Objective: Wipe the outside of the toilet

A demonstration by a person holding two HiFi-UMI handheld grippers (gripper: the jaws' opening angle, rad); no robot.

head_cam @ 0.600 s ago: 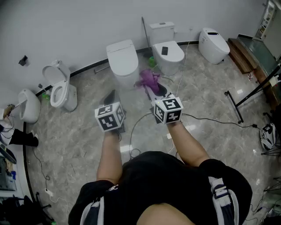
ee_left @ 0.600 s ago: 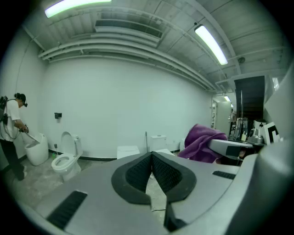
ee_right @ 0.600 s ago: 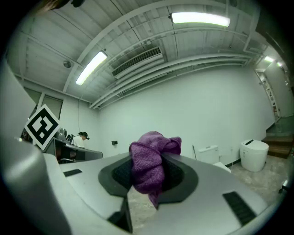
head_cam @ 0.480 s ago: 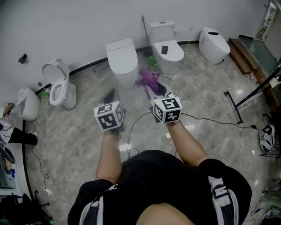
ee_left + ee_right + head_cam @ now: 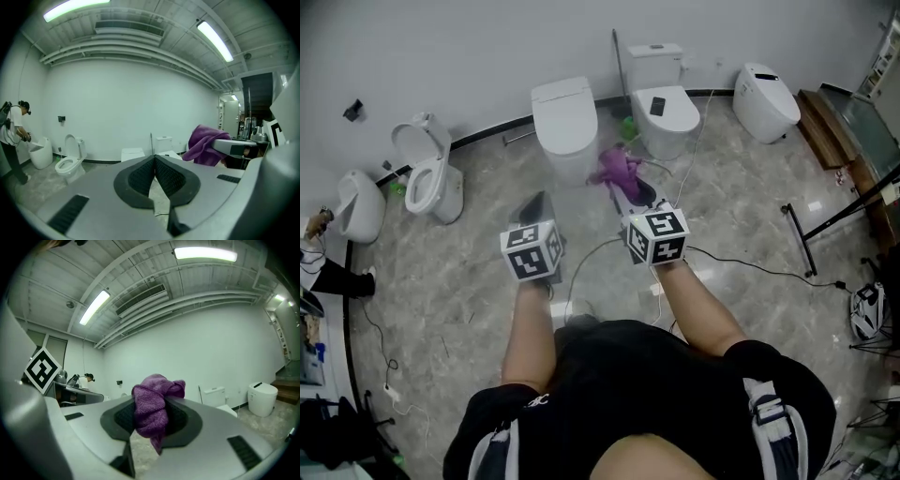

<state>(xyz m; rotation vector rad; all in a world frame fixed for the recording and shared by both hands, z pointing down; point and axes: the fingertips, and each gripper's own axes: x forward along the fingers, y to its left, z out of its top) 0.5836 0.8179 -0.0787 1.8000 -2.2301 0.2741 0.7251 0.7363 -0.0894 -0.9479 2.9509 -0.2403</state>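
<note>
toilets (image 5: pixel 564 127): 5 along wall | purple cloth (image 5: pixel 151 416): 1, clamped in right hand-held gripper (image 5: pixel 153 399) | left hand-held gripper (image 5: pixel 154 159): pressed together, empty

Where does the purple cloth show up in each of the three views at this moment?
Head view: the purple fluffy cloth is just above centre, at the tip of the right gripper.
Left gripper view: right of centre, at mid-height.
Right gripper view: dead centre, pinched between that gripper's jaws.
Shared landmark: the white toilet with a square tank against the back wall.
</note>
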